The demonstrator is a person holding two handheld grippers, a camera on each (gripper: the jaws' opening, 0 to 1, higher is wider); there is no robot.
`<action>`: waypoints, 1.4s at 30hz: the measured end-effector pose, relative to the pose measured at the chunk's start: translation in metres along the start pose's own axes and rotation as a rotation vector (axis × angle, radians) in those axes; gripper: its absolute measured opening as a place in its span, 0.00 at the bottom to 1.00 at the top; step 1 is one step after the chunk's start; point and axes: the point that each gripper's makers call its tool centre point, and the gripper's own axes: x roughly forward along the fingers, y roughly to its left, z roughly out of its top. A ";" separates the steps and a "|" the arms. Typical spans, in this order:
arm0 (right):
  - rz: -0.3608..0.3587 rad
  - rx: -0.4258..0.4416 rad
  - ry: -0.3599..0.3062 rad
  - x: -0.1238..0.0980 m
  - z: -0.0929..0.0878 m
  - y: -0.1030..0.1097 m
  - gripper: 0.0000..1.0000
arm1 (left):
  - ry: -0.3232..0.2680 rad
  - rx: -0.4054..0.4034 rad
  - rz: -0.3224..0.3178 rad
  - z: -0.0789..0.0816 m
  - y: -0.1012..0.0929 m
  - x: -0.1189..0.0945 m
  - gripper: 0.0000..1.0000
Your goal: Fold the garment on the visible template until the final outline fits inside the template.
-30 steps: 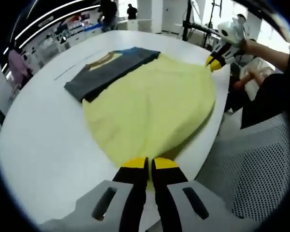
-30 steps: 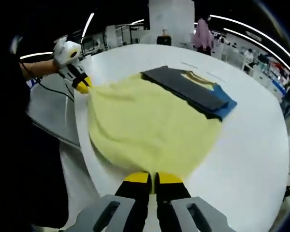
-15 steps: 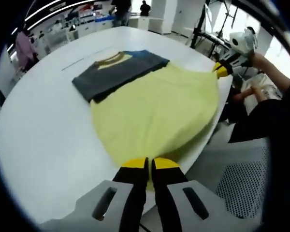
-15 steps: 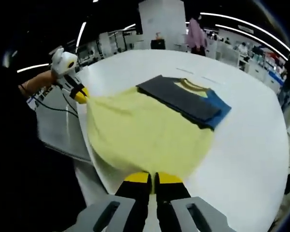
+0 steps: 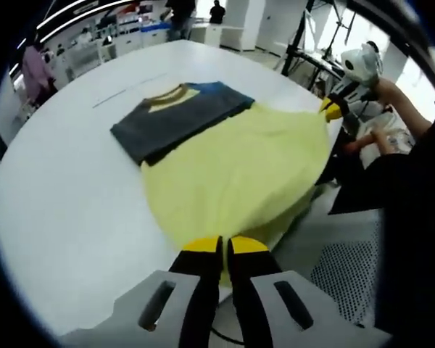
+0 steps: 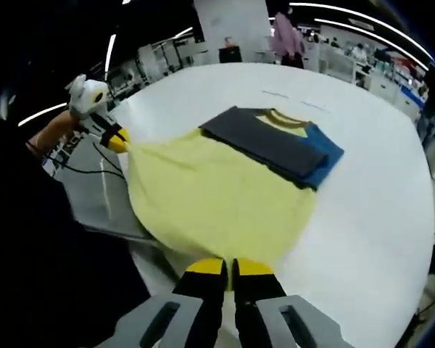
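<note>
Garment (image 5: 235,170), its yellow body spread over the white table (image 5: 65,210) at frame centre, has dark folded sleeves toward the upper middle. Left hand-held gripper (image 5: 221,250) is clamped on one hem corner at the bottom of the left gripper view; right hand-held gripper (image 6: 230,270) pinches the other corner. To fold cleanly, I would lift both corners together, keep the hem taut and level, and carry it toward the collar without dragging the sleeves.

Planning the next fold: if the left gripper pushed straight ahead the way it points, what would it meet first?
The left gripper, already shut on the yellow garment, would run over that cloth first; further along lie its folded dark sleeves, probably.
</note>
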 end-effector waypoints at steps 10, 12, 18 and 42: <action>0.003 -0.015 0.010 -0.016 0.010 0.008 0.00 | 0.021 -0.005 -0.029 0.004 -0.008 -0.017 0.01; 0.010 -0.017 0.023 -0.018 0.009 0.010 0.00 | 0.030 -0.012 -0.033 0.003 -0.008 -0.019 0.01; 0.031 -0.006 0.043 -0.022 0.009 0.017 0.00 | 0.051 -0.039 -0.044 0.000 -0.011 -0.027 0.01; -0.053 -0.092 -0.015 -0.017 0.046 -0.023 0.00 | -0.037 0.069 0.042 0.050 0.027 -0.021 0.01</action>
